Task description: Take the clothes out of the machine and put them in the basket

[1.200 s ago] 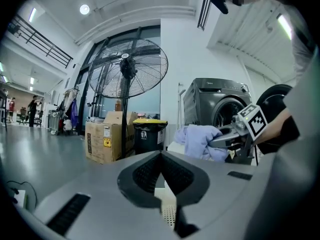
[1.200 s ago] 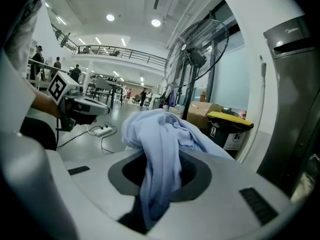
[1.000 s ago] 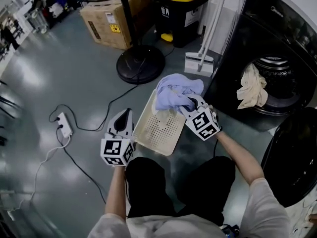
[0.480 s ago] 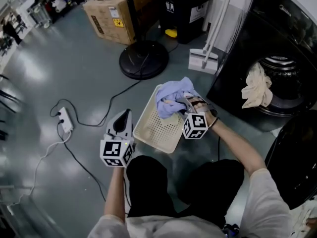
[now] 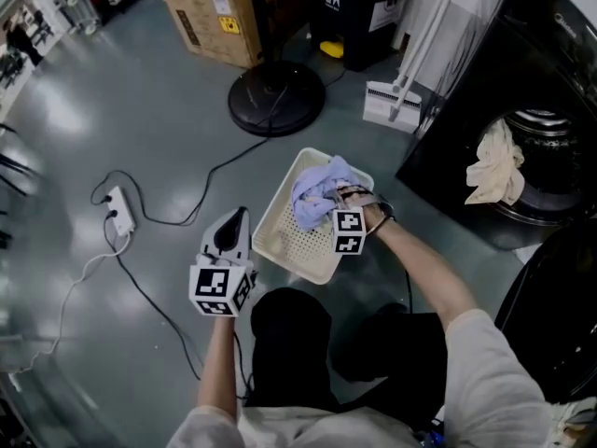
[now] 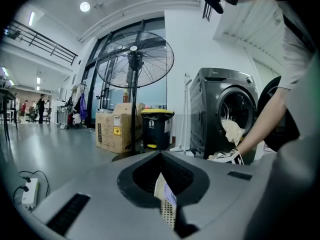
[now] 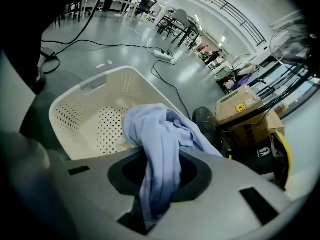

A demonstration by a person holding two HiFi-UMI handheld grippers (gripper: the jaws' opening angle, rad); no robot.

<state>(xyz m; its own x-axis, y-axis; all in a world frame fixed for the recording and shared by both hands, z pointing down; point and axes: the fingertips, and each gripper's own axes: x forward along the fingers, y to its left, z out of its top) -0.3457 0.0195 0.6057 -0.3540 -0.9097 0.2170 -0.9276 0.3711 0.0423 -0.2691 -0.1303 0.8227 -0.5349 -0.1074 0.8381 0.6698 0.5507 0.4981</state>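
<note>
Grey floor (image 5: pixel 112 110), basket (image 5: pixel 276 218) — right tongs (image 7: pixel 152 196) clamped on blue cloth (image 5: pixel 315 185).

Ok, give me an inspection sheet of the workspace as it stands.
Surface: glossy grey floor; the basket stands on it.
Job's things: cream perforated basket beside the washing machine; blue garment over the basket; cream cloth hanging from the drum opening.
Clutter: cardboard box, yellow-lidded bin, fan base, white long-handled cleaning tool, all beyond the basket.
Grippers: right gripper shut on the blue garment; left gripper jaws together, empty, beside the basket.
Cables: power strip with a white lead; black cable toward the fan base.
Surroundings: large hall; machine door open.
</note>
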